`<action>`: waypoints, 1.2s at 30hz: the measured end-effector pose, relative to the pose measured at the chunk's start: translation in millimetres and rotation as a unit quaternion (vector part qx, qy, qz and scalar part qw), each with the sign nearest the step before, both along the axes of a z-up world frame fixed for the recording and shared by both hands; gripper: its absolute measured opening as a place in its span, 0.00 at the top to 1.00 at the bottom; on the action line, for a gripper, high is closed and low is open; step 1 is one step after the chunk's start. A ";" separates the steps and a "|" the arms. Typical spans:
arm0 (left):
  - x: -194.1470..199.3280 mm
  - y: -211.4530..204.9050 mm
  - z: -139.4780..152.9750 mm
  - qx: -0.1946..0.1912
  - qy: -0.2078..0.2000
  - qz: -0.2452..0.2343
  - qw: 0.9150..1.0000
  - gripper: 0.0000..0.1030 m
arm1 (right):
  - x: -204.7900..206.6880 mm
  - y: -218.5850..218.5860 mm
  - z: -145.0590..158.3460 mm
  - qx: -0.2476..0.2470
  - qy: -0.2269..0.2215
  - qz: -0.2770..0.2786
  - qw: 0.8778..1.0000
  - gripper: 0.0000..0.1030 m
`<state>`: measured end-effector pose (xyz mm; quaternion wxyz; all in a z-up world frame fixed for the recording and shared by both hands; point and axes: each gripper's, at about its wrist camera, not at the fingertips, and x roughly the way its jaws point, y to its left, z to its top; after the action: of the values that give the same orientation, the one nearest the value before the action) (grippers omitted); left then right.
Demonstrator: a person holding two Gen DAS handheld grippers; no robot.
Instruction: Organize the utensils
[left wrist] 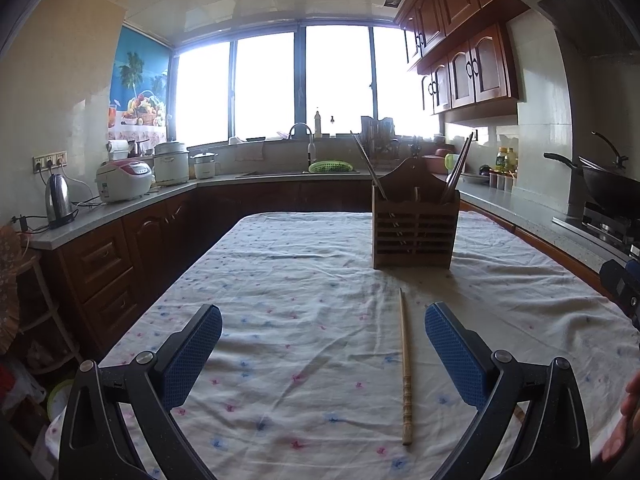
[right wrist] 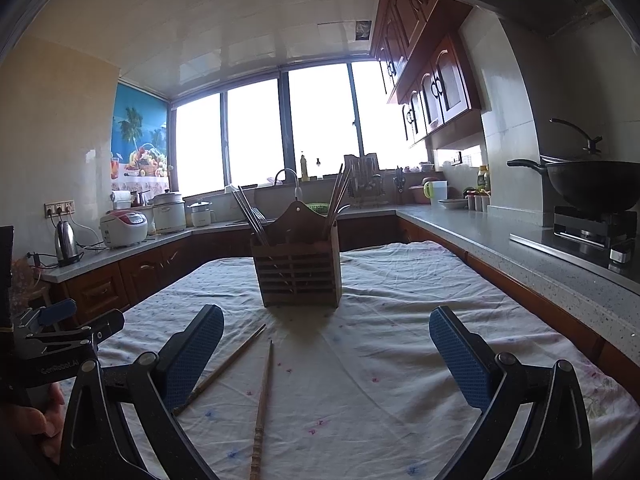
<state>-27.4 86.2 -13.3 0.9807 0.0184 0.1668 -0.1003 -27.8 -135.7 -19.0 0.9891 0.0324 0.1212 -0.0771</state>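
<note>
A wooden utensil holder (left wrist: 414, 224) stands upright on the cloth-covered table (left wrist: 280, 280), with chopsticks and metal utensils sticking out; it also shows in the right wrist view (right wrist: 299, 266). One wooden chopstick (left wrist: 405, 368) lies on the cloth between my left gripper's (left wrist: 323, 350) open fingers, near the right one. In the right wrist view two chopsticks lie on the cloth: one (right wrist: 262, 404) between my right gripper's (right wrist: 326, 354) open fingers, the other (right wrist: 224, 364) angled beside the left finger. Both grippers are empty and hover low over the table.
Kitchen counters run along the left, back and right of the table. A kettle (left wrist: 59, 200) and rice cookers (left wrist: 124, 180) stand on the left, a sink (left wrist: 300, 172) at the back, a wok (right wrist: 592, 184) on the stove at right. The left gripper's body (right wrist: 52, 340) shows at the left of the right wrist view.
</note>
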 end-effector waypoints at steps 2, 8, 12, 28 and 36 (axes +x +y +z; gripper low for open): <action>-0.8 -0.2 -0.9 0.002 -0.002 -0.001 1.000 0.01 | -0.1 0.3 0.1 0.000 -0.001 0.001 1.000 0.00; -1.3 -1.7 -2.0 0.011 -0.005 0.001 1.000 0.01 | -0.1 -0.1 -0.1 0.002 -0.002 0.002 1.000 0.00; 0.1 -1.7 -2.1 0.011 0.000 0.002 1.000 0.01 | 0.5 -1.1 -0.8 0.004 -0.002 0.002 1.000 0.00; 0.8 -1.7 -1.2 0.010 0.004 0.001 1.000 0.01 | 0.4 0.8 2.2 0.002 -0.011 0.006 1.000 0.00; -1.2 -2.4 -0.9 0.011 -0.002 0.003 1.000 0.01 | 0.3 2.5 3.6 0.000 -0.013 0.007 1.000 0.00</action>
<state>-28.6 83.7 -14.2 0.9812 0.0285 0.1657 -0.0951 -27.5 -133.2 -15.4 0.9912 0.0330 0.1081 -0.0693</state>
